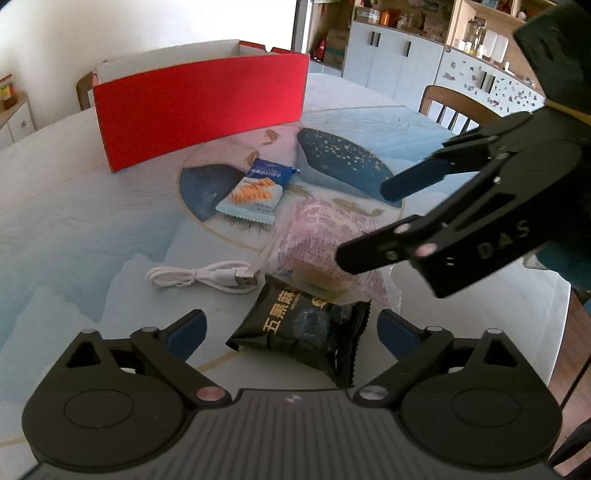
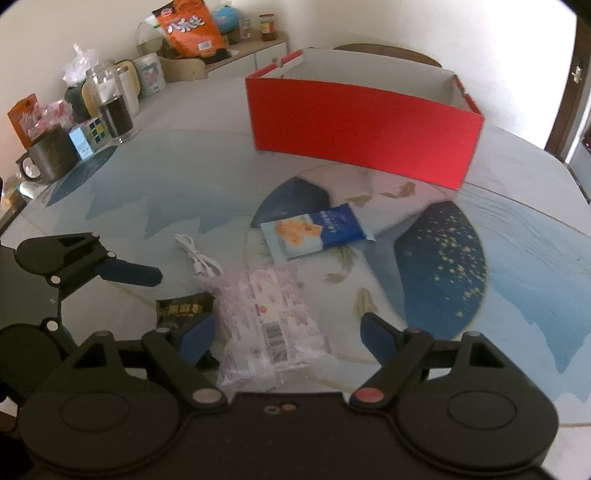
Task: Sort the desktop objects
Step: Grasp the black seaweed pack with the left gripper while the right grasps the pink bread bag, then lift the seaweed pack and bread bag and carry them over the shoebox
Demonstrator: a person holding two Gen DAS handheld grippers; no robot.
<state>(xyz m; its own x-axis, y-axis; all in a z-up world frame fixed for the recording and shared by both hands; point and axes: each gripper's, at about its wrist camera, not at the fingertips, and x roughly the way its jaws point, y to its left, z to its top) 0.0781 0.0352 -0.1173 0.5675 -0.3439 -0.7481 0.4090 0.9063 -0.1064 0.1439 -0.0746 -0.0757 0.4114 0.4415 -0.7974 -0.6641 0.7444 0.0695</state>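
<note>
Left gripper [image 1: 291, 332], jaws apart, straddles the black packet [image 1: 301, 338]; right gripper [image 2: 288, 336], also apart, straddles the pink packet [image 2: 264, 314] alongside.

Home dining room: round table [image 1: 92, 206], wooden chairs [image 1: 454, 107], pantry shelves [image 1: 424, 18], snack-cluttered sideboard [image 2: 258, 48].

Worktop [image 2: 155, 192], blue-patterned: red box [image 2: 362, 136], biscuit pack [image 2: 317, 230], clear packet [image 2: 266, 317], black packet [image 1: 306, 332], white cable [image 1: 207, 280], cup and jar at edge.
</note>
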